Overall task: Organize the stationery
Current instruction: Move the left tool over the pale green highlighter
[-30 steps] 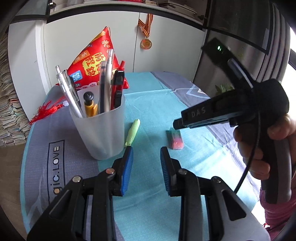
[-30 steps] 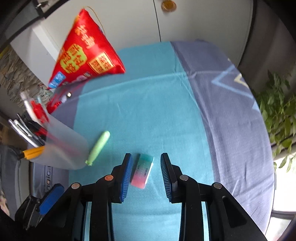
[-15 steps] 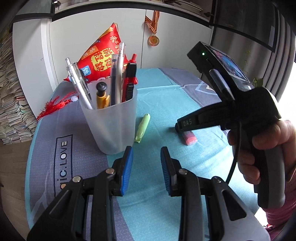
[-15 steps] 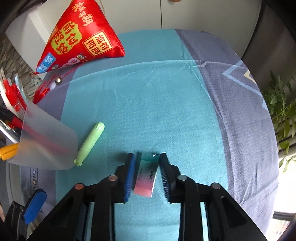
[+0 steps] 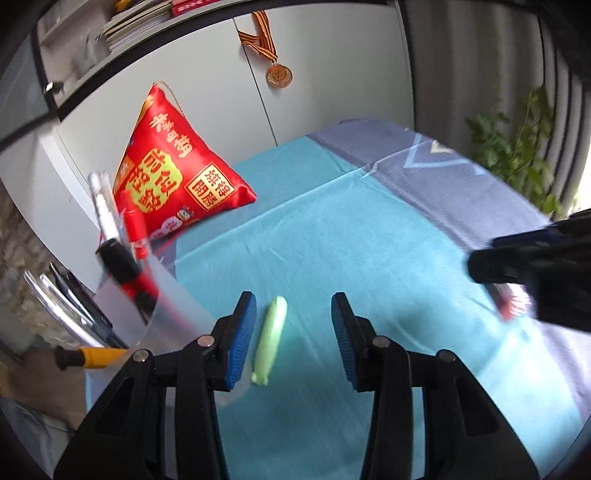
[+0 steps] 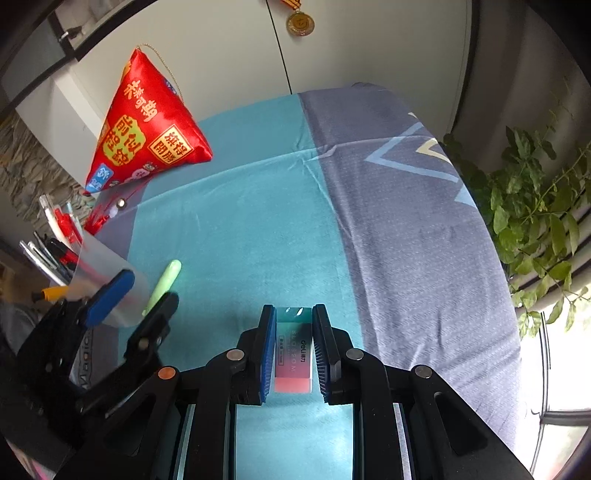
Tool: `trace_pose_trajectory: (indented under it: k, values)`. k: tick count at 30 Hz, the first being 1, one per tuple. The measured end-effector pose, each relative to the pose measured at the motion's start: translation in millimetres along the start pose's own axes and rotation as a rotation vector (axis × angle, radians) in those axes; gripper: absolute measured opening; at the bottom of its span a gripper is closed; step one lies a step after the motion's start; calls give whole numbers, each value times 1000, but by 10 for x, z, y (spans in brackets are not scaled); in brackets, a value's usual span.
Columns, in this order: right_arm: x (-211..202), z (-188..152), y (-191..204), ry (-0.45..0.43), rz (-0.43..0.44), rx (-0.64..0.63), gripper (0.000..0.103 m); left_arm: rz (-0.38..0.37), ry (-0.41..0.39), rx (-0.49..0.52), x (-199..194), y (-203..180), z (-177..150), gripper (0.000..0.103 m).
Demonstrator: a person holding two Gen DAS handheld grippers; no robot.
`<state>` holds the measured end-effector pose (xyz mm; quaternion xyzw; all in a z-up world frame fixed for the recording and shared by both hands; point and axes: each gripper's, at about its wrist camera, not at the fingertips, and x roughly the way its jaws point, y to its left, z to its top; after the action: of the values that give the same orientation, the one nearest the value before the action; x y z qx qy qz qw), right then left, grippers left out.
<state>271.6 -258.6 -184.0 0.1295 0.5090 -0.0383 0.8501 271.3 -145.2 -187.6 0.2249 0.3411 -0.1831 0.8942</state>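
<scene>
- The right gripper (image 6: 294, 347) points steeply down at the surface (image 6: 236, 229), which is covered by a teal and grey-blue cloth.
- Its fingers (image 6: 266, 347) are clamped on an eraser (image 6: 294, 354), teal at the far end and pink at the near end, one pad flat against each long side; they have just been closing onto it.
- The eraser sits on the teal part of the cloth, near its front edge.
- The left gripper (image 5: 291, 332) has its fingers (image 5: 240, 336) apart, and they have just been opening.
- A pale green pen (image 5: 271, 341) lies on the cloth between them, closer to the left finger; the pads do not press on it.
- Just left of the green pen stands a frosted plastic cup (image 6: 107, 284), tilted in both views by the lens.
- The cup holds several pens and markers (image 5: 110, 221), among them a silver one, a red one and a yellow one.
- Cup and green pen are well apart from the eraser, to its left.
- A red triangular pillow (image 6: 147, 133) with yellow characters stands at the far left of the surface, against white cabinet doors (image 6: 221, 55).
- A medal (image 6: 300, 22) hangs on the cabinet, and a leafy plant (image 6: 532, 206) stands past the right edge.
</scene>
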Motion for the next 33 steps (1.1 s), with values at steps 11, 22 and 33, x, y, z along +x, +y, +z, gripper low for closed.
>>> trace_pose_trajectory:
  k: [11,22,33]
  values:
    - [-73,-21,-328,-23,41,66,21,40,93,76,210,-300,36,47]
    - [-80,-41,-377,-26,67,70,21,176,113,128,289,-446,66,63]
    - [-160,-67,-465,-39,52,95,21,30,196,-8,402,-298,204,53]
